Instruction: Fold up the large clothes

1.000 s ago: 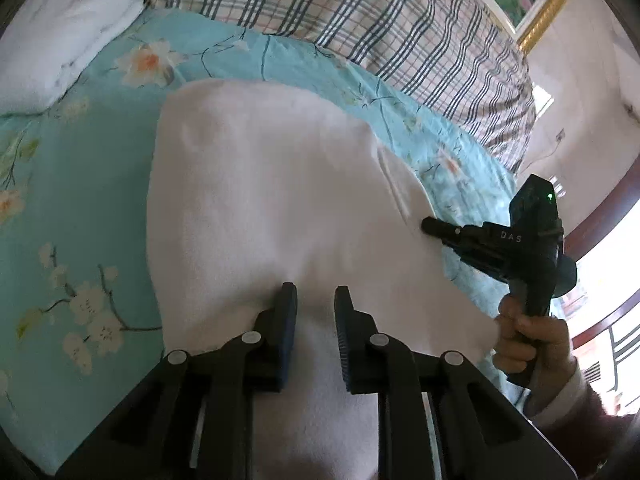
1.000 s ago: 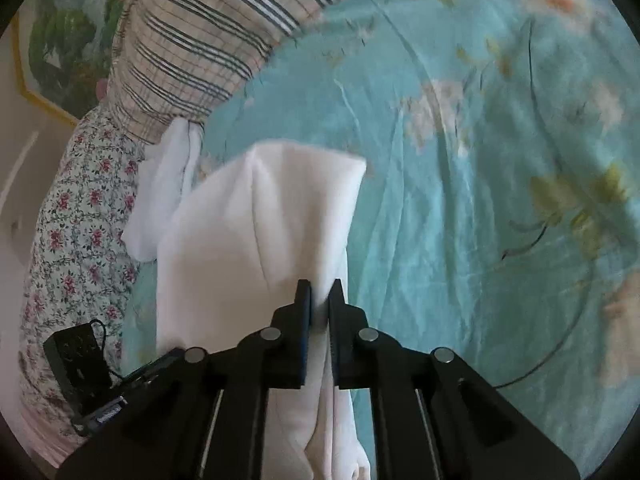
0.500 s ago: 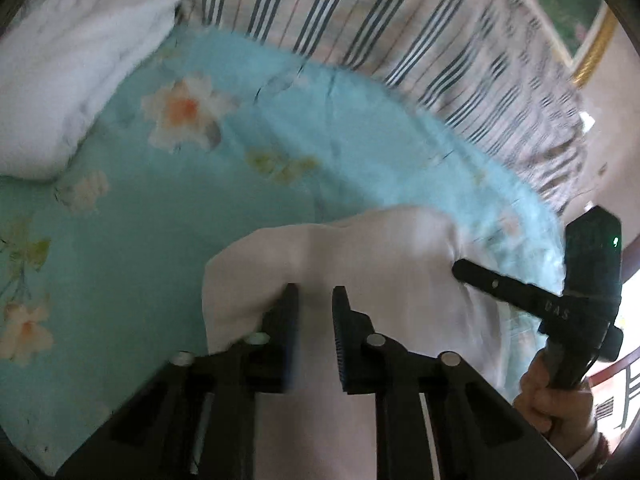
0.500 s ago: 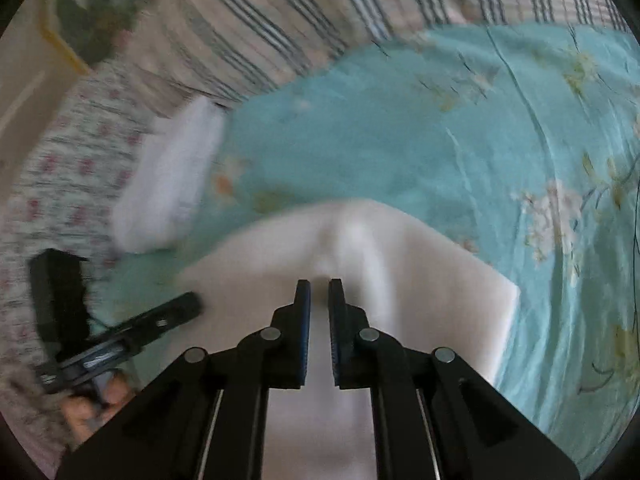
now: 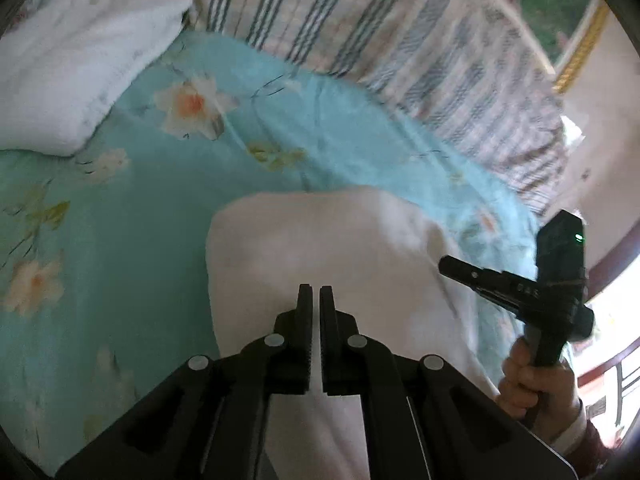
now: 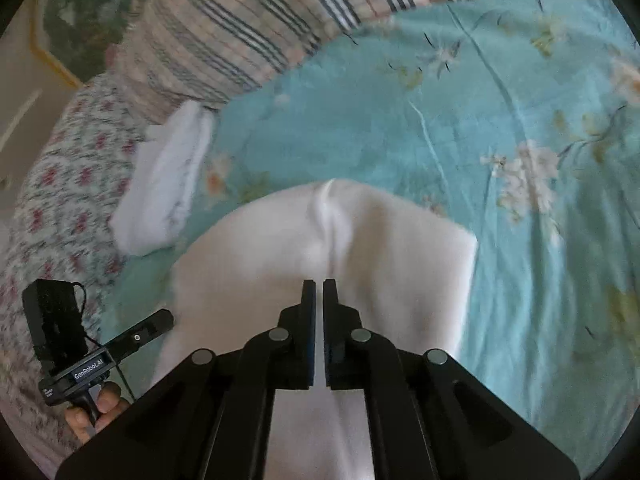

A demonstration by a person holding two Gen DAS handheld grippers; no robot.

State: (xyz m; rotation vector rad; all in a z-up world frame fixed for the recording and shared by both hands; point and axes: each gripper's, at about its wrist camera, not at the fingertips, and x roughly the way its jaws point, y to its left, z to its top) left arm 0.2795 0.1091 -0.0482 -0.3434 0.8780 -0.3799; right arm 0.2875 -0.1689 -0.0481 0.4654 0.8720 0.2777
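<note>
Both tongs, left (image 5: 315,294) and right (image 6: 318,288), are clenching on the white garment (image 6: 384,240), which is lying on the bed (image 6: 520,80); they should be carrying the pinched edge evenly, keeping it taut and level.

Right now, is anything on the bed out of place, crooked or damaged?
Nothing stands out. The white garment lies on the turquoise sheet, both grippers shut on its near part. The folded white cloth rests near the striped bedding. No tear or stain shows.

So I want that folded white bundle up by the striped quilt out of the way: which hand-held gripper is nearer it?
Left. The left hand-held gripper is nearer the folded white bundle; the right hand-held gripper is farther across.
</note>
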